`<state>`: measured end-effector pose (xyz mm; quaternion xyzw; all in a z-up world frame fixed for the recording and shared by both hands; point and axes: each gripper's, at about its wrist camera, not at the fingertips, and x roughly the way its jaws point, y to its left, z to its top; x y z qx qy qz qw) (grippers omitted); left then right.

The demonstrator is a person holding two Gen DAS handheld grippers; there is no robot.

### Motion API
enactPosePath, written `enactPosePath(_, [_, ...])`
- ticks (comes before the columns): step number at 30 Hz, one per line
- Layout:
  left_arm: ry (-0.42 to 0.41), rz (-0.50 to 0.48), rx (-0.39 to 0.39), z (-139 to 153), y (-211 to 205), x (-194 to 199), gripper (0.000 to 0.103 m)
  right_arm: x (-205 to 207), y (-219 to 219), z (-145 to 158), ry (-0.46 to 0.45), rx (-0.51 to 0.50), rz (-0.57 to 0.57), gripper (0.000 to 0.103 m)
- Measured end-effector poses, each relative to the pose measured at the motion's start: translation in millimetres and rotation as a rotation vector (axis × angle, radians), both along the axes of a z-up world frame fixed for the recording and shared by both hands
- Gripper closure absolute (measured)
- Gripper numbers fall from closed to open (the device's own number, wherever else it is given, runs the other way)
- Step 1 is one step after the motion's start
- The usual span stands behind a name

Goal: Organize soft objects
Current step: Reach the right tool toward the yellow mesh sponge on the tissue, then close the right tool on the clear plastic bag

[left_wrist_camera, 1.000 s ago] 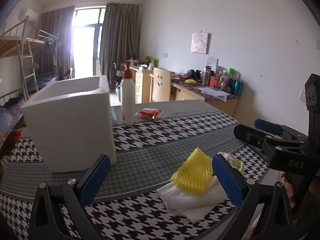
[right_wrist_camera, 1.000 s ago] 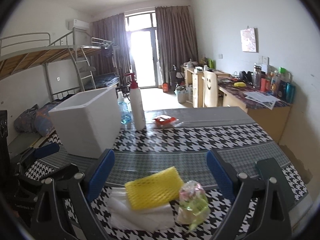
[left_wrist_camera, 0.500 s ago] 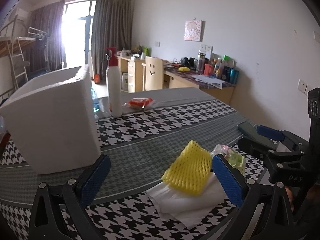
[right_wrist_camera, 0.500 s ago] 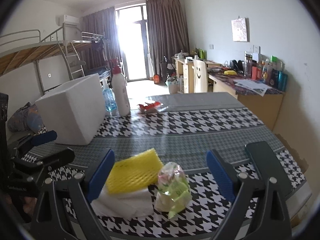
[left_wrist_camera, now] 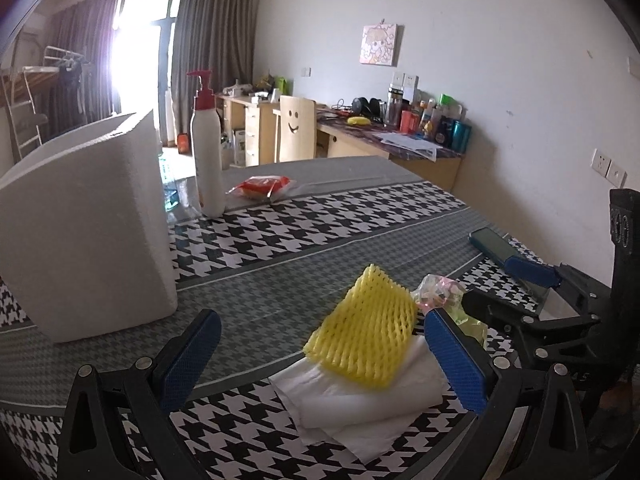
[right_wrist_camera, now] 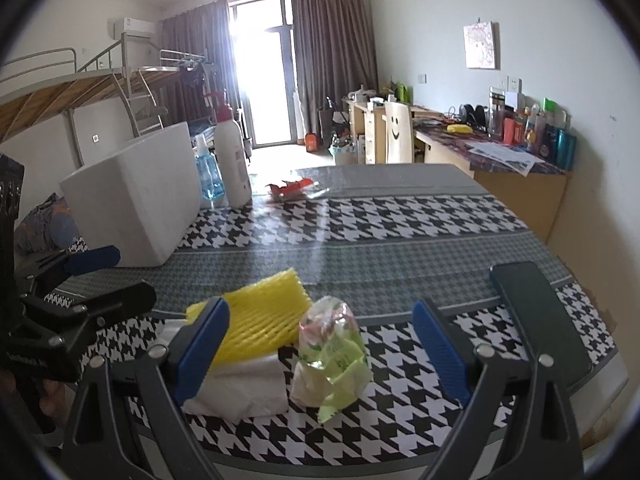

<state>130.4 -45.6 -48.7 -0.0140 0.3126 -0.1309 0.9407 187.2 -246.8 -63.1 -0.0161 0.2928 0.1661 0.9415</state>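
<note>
Looking along your left gripper (left_wrist_camera: pixel 320 354), you have its blue pads spread wide and empty, the yellow foam net (left_wrist_camera: pixel 362 340) lying between them on the folded white sheets (left_wrist_camera: pixel 360 404) near the table's (left_wrist_camera: pixel 280 300) front edge. Open cloth runs from there to the white foam box (left_wrist_camera: pixel 84 224) at left. Compared with a second ago, the box sits further left in frame and the net nearer centre. Your right gripper (left_wrist_camera: pixel 520 292) shows at the right edge, and beyond it a dark phone (left_wrist_camera: pixel 490 244).

From your right gripper (right_wrist_camera: pixel 320 344), also wide and empty, the crumpled clear bag (right_wrist_camera: pixel 332 356) sits between the pads, touching the net (right_wrist_camera: pixel 260 316). Only this view shows the blue spray bottle (right_wrist_camera: pixel 208 176) between the box (right_wrist_camera: pixel 136 204) and the white pump bottle (right_wrist_camera: pixel 234 160)
</note>
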Motion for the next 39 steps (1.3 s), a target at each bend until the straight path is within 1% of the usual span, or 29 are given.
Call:
enactPosePath(2, [0.004, -0.004, 0.004, -1, -3, 2, 0.001, 2, -2, -3, 0.011, -0.001, -0.004, 0.009])
enactPosePath(3, [0.006, -0.004, 0.005, -1, -3, 3, 0.001, 3, -3, -5, 0.018, -0.001, -0.006, 0.013])
enactPosePath(10, [0.020, -0.004, 0.009, -5, -4, 6, 0.001, 10, -6, -17, 0.065, -0.005, 0.004, 0.022])
enactPosePath(12, [0.026, -0.007, 0.012, -6, -6, 8, 0.001, 13, -5, -21, 0.079, -0.005, 0.009, 0.029])
enactPosePath(14, [0.029, -0.012, 0.018, -7, -7, 9, 0.001, 16, -6, -25, 0.096, -0.006, 0.009, 0.032])
enactPosePath(17, [0.035, -0.017, 0.030, -9, -10, 11, 0.001, 19, -7, -31, 0.124, -0.004, 0.002, 0.033])
enactPosePath(19, [0.038, -0.020, 0.032, -10, -11, 12, 0.001, 21, -6, -34, 0.136, -0.003, 0.004, 0.038])
enactPosePath(20, [0.041, -0.022, 0.034, -10, -12, 12, 0.001, 22, -5, -35, 0.145, -0.005, 0.009, 0.044])
enactPosePath(21, [0.044, -0.030, 0.038, -11, -14, 13, 0.001, 22, -4, -37, 0.154, -0.006, 0.014, 0.047])
enactPosePath(22, [0.046, -0.033, 0.040, -12, -15, 13, 0.001, 23, -3, -38, 0.159, -0.006, 0.017, 0.048])
enactPosePath(27, [0.057, -0.057, 0.056, -14, -22, 16, 0.001, 23, -6, -44, 0.175, 0.004, 0.018, 0.052])
enactPosePath(28, [0.060, -0.058, 0.057, -14, -22, 16, 0.001, 23, -7, -45, 0.177, 0.009, 0.020, 0.054])
enactPosePath(29, [0.066, -0.059, 0.058, -15, -23, 17, 0.001, 24, -8, -46, 0.185, 0.018, 0.027, 0.060])
enactPosePath(31, [0.074, -0.067, 0.060, -16, -25, 18, 0.001, 25, -8, -47, 0.189, 0.021, 0.029, 0.061])
enactPosePath(33, [0.078, -0.069, 0.063, -17, -27, 21, 0.001, 24, -10, -47, 0.192, 0.026, 0.034, 0.069])
enactPosePath(35, [0.084, -0.076, 0.062, -17, -29, 22, 0.001, 23, -11, -46, 0.189, 0.036, 0.039, 0.073])
enactPosePath(39, [0.098, -0.086, 0.063, -20, -32, 25, 0.001, 19, -15, -38, 0.167, 0.059, 0.045, 0.074])
